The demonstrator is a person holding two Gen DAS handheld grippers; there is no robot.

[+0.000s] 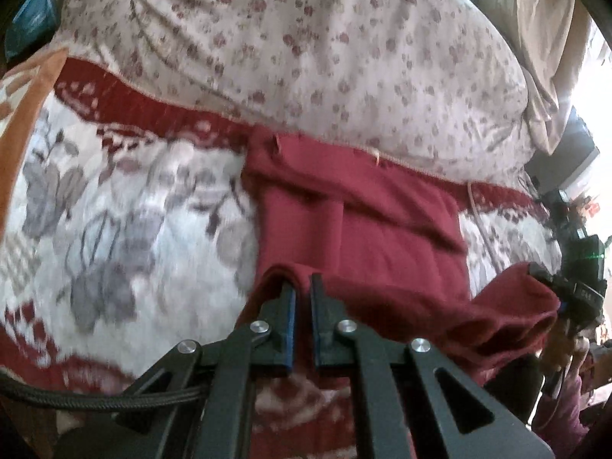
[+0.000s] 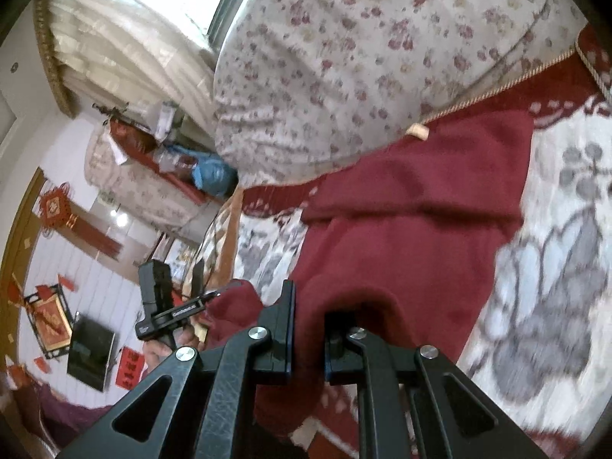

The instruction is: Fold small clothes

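Observation:
A dark red garment [image 1: 355, 222] lies on a floral blanket [image 1: 126, 206], its far end against a flowered quilt. My left gripper [image 1: 302, 287] is shut on the garment's near left edge, which rises off the blanket. In the right wrist view the same red garment [image 2: 413, 206] stretches away from my right gripper [image 2: 310, 306], shut on the near right edge with cloth bunched between its fingers. Each gripper shows in the other's view: the right gripper [image 1: 550, 287] at the far right with a lifted fold, the left gripper [image 2: 214, 294] at the left.
A big quilt [image 1: 306, 49] with small red flowers is heaped behind the garment. The blanket has a dark red border [image 1: 153, 103]. Curtains [image 2: 126, 38], a blue bag [image 2: 214, 176] and wall decorations [image 2: 53, 206] show at the room's side.

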